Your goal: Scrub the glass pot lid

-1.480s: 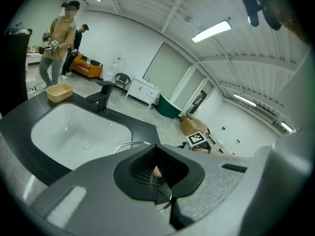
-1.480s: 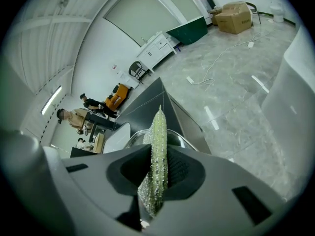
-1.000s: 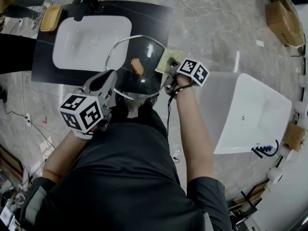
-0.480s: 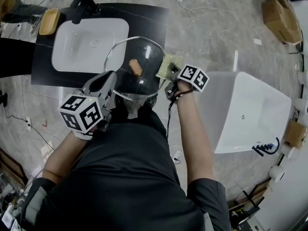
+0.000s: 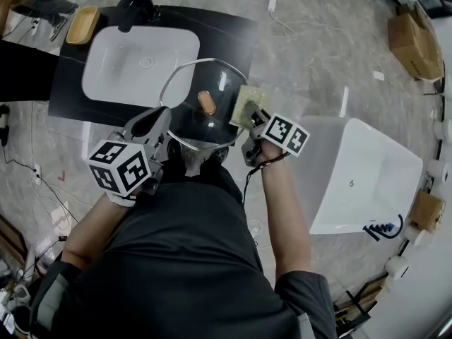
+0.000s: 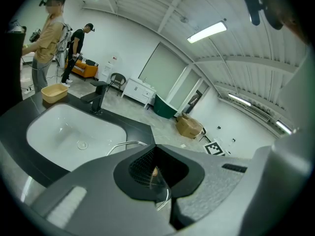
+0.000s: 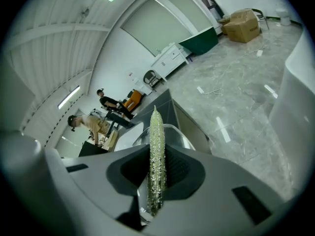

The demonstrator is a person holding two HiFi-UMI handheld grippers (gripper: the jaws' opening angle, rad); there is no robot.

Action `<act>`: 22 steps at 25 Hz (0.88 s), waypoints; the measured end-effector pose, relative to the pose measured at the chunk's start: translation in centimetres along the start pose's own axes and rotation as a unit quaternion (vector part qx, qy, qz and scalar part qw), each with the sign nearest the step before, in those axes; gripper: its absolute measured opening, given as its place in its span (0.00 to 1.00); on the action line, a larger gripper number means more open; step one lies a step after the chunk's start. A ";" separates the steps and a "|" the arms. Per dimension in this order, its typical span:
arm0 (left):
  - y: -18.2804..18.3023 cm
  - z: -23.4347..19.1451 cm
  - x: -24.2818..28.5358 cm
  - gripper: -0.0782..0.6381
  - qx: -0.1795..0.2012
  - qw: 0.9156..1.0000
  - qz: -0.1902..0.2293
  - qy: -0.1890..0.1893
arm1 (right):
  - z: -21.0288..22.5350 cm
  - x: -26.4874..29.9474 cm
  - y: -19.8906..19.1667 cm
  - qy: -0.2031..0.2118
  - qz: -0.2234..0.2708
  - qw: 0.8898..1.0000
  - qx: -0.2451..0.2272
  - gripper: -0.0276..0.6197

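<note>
The glass pot lid (image 5: 191, 90) with a steel rim and a wooden knob (image 5: 207, 102) is held tilted in the air over the black counter's near edge. My left gripper (image 5: 168, 131) is shut on the lid's near-left rim. In the left gripper view the glass (image 6: 158, 180) sits edge-on between the jaws of the left gripper (image 6: 156, 183). My right gripper (image 5: 250, 119) is shut on a yellow-green scrub sponge (image 5: 246, 104), which lies against the lid's right rim. In the right gripper view the sponge (image 7: 156, 156) stands edge-on in the right gripper (image 7: 155, 183), with the lid (image 7: 174, 134) behind it.
A white basin (image 5: 134, 66) is set in a black counter (image 5: 236, 30), with a black faucet (image 5: 134, 2) and a wooden tray (image 5: 83, 24) at its far side. A white bathtub (image 5: 360, 179) stands to the right. Cardboard boxes (image 5: 412, 30) sit far right. People stand beyond the counter.
The right gripper and sponge have slid a little nearer to me along the lid's right rim. The left gripper keeps its hold on the lid.
</note>
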State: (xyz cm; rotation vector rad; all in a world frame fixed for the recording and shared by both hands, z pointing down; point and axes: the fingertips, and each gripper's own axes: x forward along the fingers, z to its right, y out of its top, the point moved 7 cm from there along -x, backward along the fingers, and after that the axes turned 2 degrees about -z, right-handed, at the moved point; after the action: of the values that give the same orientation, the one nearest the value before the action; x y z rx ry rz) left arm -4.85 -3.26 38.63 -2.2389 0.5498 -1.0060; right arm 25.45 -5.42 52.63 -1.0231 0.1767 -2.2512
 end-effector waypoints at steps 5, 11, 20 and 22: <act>-0.1 -0.8 -0.9 0.11 -0.008 1.000 0.005 0.010 | -2.5 2.0 -2.0 0.045 -0.038 0.997 -0.044 0.14; -0.5 -1.3 -1.5 0.11 -0.019 1.000 0.004 0.017 | -2.5 4.4 -5.9 0.061 -0.059 0.996 0.000 0.14; -0.8 -0.6 -0.8 0.11 -0.009 1.000 -0.007 0.005 | -0.3 3.2 -5.1 0.013 -0.056 0.998 -0.034 0.14; -0.8 -0.4 -0.6 0.11 -0.007 1.000 -0.010 0.001 | 0.6 2.6 -5.1 0.006 -0.049 0.998 -0.027 0.14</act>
State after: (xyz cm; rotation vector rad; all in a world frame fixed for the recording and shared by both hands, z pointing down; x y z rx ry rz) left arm -5.40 -2.43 39.07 -2.2602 0.5388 -1.0183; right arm 22.02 -3.01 56.53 -1.0677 0.1975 -2.3526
